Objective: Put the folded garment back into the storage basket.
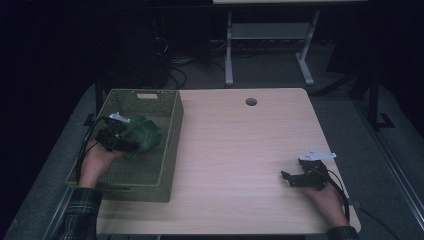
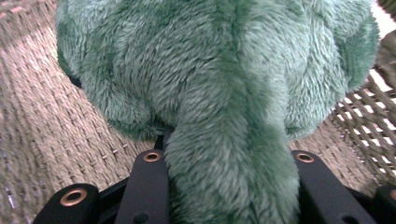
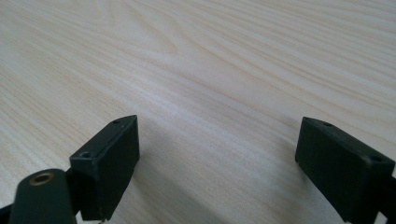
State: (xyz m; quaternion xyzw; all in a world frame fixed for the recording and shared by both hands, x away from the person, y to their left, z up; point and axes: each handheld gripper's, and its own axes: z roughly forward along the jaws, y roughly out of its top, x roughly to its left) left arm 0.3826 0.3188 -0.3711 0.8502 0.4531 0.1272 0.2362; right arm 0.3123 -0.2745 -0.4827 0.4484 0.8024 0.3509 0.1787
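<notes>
Looking at it from the biggest thing down: the pale wood desk is mostly bare, and the green woven basket sits at its left edge, partly hanging over the side. Inside the basket, toward its middle, is the green plush toy, and as far as I can tell that's the sole item in there; the rest of the floor I can see is bare weave. The left claw is down inside the basket with its jaws clamped on a fuzzy limb or tail of the toy, which bulges out between the two black jaws in the left gripper view, the basket's floor close behind it. So my read is we're at the drop-off step: toy carried in, low over the bottom, not let go yet. Can't tell if it's actually resting on the weave or hanging just above it. Next move would be spreading the jaws enough for the plush to slip free, then lifting straight up so the fur doesn't snag and drag it back out. The right claw is parked on the desk well off to the right, jaws apart with nothing but wood grain between them.
</notes>
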